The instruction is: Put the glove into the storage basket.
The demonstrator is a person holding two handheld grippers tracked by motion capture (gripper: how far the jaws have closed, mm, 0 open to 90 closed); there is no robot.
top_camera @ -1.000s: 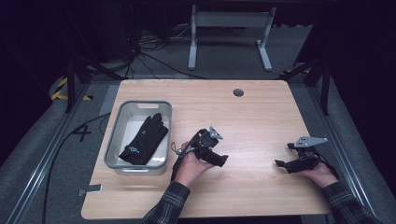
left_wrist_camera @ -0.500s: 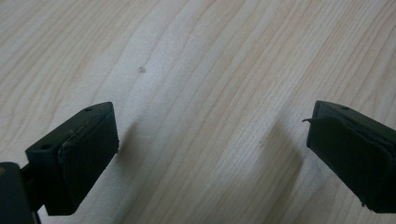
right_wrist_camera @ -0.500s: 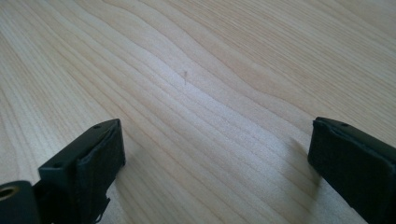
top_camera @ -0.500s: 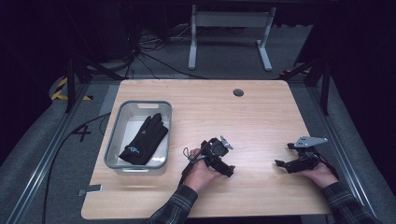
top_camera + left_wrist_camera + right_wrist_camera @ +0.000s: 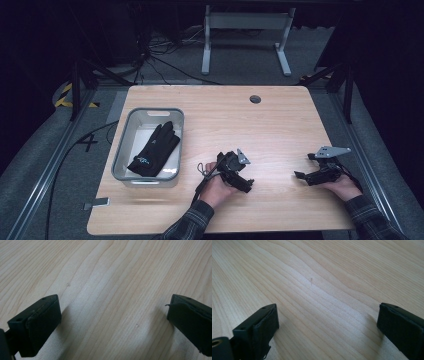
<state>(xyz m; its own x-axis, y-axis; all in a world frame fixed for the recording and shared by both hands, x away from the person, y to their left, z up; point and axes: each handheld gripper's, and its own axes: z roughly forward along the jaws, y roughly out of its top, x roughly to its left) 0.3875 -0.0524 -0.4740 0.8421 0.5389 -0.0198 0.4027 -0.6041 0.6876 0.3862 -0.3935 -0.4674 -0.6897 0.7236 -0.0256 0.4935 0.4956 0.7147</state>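
A black glove (image 5: 154, 149) lies inside a grey metal bin (image 5: 124, 150) on the left part of the wooden table (image 5: 225, 120). My left gripper (image 5: 248, 184) rests low over the table near the front middle, to the right of the bin, and points right. In the left gripper view its jaws stand wide apart over bare wood, left gripper (image 5: 113, 322) open with nothing between them. My right gripper (image 5: 300, 175) sits near the front right of the table and points left. Its jaws are also wide apart over bare wood in the right gripper view, right gripper (image 5: 327, 327) open.
A round cable hole (image 5: 255, 99) sits near the table's far edge. A white metal stand (image 5: 245, 30) and loose cables (image 5: 160, 55) lie on the floor behind the table. A small grey tag (image 5: 97, 203) pokes out at the front left corner.
My left gripper has moved right and towards the front edge, away from the bin, and turned to point right. The right gripper has stayed where it was.
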